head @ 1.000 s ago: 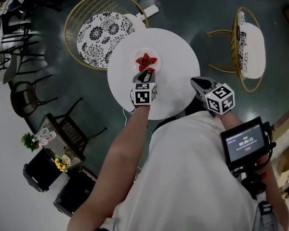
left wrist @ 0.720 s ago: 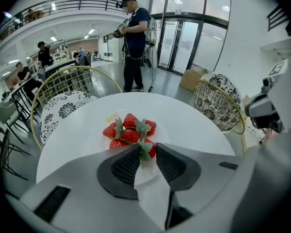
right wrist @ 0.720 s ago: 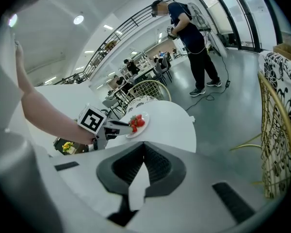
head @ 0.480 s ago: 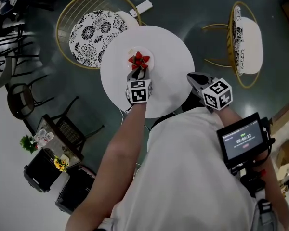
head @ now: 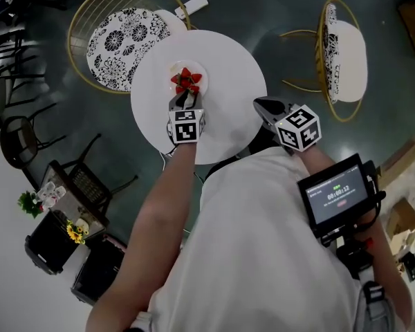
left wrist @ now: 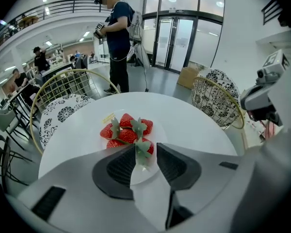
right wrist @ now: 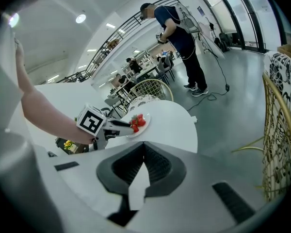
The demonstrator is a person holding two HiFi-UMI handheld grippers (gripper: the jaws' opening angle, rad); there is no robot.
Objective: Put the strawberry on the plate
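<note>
Left gripper (head: 186,99) unmoved; fingers (left wrist: 121,166) apart; strawberry (left wrist: 148,146) on plate (head: 173,68)

A round white desk (head: 228,75) stands in front of the person. A small white plate (head: 176,66) sits on its far left part, and a cluster of red strawberries (head: 187,80) lies on the plate. The left hand-held gripper (head: 187,97) is at the plate's near edge, with the nearest strawberry's leaves between its tips. The right hand-held gripper (head: 259,104) is over the desk's near right edge, well apart from the plate. A gold wire chair with a patterned cushion (head: 117,37) stands just beyond the desk on the left. A second gold wire chair (head: 344,47) stands apart on the right. A white power strip (head: 191,4) lies on the floor behind the desk.
</note>
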